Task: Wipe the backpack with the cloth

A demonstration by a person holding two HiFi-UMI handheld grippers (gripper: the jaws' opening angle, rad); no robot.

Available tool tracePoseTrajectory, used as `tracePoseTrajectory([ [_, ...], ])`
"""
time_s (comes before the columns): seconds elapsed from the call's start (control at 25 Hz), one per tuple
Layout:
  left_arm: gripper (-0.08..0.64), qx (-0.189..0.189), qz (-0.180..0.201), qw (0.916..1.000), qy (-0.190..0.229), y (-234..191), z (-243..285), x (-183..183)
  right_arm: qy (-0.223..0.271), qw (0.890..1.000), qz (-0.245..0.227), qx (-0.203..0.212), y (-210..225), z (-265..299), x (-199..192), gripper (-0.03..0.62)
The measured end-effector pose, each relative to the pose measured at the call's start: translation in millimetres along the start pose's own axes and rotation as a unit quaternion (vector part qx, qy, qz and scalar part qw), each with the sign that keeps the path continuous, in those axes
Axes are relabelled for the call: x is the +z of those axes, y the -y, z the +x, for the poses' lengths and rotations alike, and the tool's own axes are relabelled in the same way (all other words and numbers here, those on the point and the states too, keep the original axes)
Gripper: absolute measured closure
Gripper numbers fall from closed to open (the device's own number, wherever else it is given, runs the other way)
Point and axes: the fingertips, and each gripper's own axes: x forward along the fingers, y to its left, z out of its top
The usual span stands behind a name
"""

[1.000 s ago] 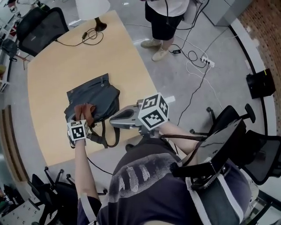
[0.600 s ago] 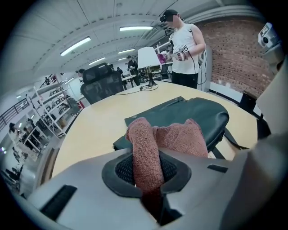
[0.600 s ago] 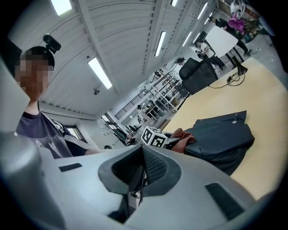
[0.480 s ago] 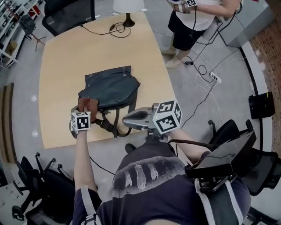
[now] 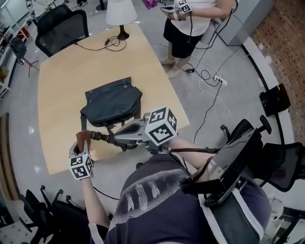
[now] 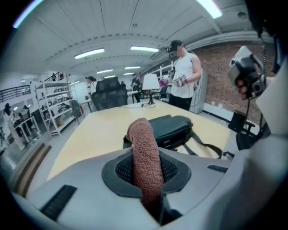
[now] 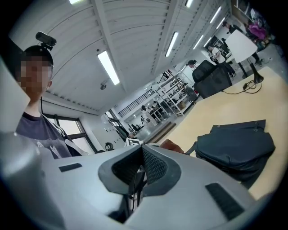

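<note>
A dark grey backpack (image 5: pixel 113 101) lies flat in the middle of the light wooden table (image 5: pixel 57 95); it also shows in both gripper views (image 6: pixel 173 128) (image 7: pixel 238 146). My left gripper (image 5: pixel 82 144) (image 6: pixel 145 173) is shut on a rolled reddish-brown cloth (image 5: pixel 84 138) (image 6: pixel 144 148), near the table's front edge, just off the bag's near corner. My right gripper (image 5: pixel 114 138) (image 7: pixel 140 155) lies low in front of the bag with its jaws together, and a backpack strap (image 5: pixel 97 136) runs straight to its tip.
A lamp (image 5: pixel 119 12) and a black cable (image 5: pixel 112 42) sit at the table's far end, an office chair (image 5: pixel 59 28) behind it. A person (image 5: pixel 190 19) stands at the far right corner. Cables (image 5: pixel 214 76) lie on the floor.
My left gripper has drawn the cloth off the backpack towards the near table edge. The right gripper has shifted left, and the strap now stretches to its tip.
</note>
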Motion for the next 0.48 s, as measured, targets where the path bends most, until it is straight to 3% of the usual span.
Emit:
tracePoseTrajectory([
  [0.08, 0.505, -0.059, 0.003, 0.9958, 0.07, 33.6, -30.3, 28.3, 0.005, 1.0, -0.006, -0.005, -10.1, 6.4, -4.0, 0.591],
  [0.24, 0.505, -0.156, 0.008, 0.9688, 0.192, 82.8, -85.5, 76.1, 0.02, 0.999, -0.018, -0.023, -22.4, 15.8, -10.4, 0.591],
  [0.48, 0.505, -0.257, -0.02, 0.9368, 0.236, 139.8, -134.9, 93.4, 0.048, 0.998, -0.012, -0.043, -48.5, 1.8, -20.7, 0.591],
])
